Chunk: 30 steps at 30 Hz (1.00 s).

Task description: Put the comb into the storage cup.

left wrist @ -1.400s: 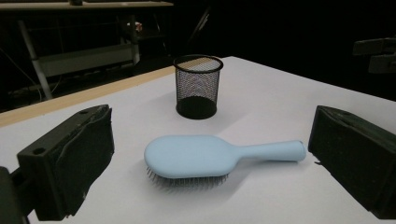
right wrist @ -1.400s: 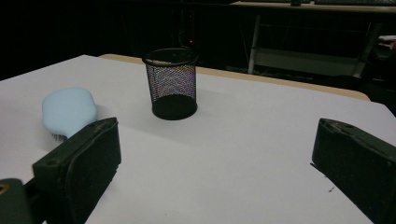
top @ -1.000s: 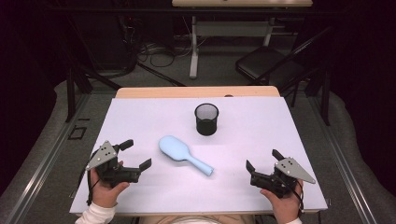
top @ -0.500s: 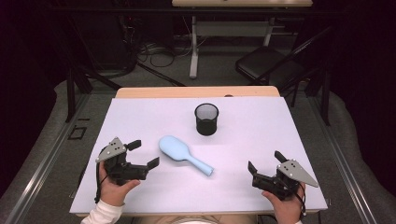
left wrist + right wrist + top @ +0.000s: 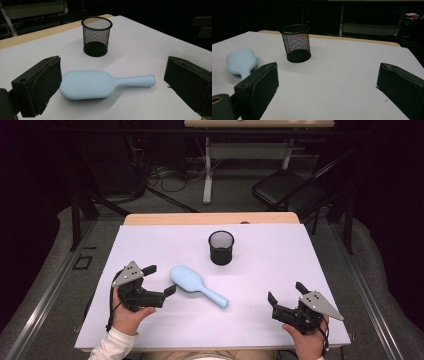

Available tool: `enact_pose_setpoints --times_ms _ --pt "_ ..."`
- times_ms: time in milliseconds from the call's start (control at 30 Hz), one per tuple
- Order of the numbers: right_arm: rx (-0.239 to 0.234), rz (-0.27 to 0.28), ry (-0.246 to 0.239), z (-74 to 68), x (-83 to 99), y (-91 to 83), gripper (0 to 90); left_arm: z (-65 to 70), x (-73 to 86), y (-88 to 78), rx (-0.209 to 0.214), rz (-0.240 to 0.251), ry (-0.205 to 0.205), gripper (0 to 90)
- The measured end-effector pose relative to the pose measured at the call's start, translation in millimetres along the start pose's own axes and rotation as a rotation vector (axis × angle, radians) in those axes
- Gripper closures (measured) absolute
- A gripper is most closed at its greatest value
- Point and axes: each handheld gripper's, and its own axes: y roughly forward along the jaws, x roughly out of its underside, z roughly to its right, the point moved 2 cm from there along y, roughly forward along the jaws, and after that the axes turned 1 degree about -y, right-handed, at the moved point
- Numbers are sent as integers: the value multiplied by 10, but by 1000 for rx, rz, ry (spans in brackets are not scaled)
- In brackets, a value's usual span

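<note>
A dim room surrounded the work area, with a folding chair [image 5: 285, 190] and loose cables on the floor beyond a table [image 5: 310, 265] covered in white. Over the preceding second the left gripper [image 5: 159, 280] had advanced from the near left edge toward the light blue hairbrush [image 5: 197, 285], and its jaws stood wide, one on either side of the brush head without touching it. This suggested a grasp of the brush was imminent. The hairbrush lay bristles down at mid-table, handle pointing toward the right side. A black mesh pen cup [image 5: 221, 247] stood upright beyond it, apart. The right gripper [image 5: 286, 296] remained near the front right corner, jaws wide, holding nothing.
</note>
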Motion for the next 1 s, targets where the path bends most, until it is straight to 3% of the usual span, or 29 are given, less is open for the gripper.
enact_pose_setpoints --times_ms 300,1000 --pt "-2 -2 -2 -5 3 2 41 -16 -124 43 7 -17 -7 15" --pt "-1 -4 2 0 7 10 49 -46 -238 140 9 -54 -20 48"
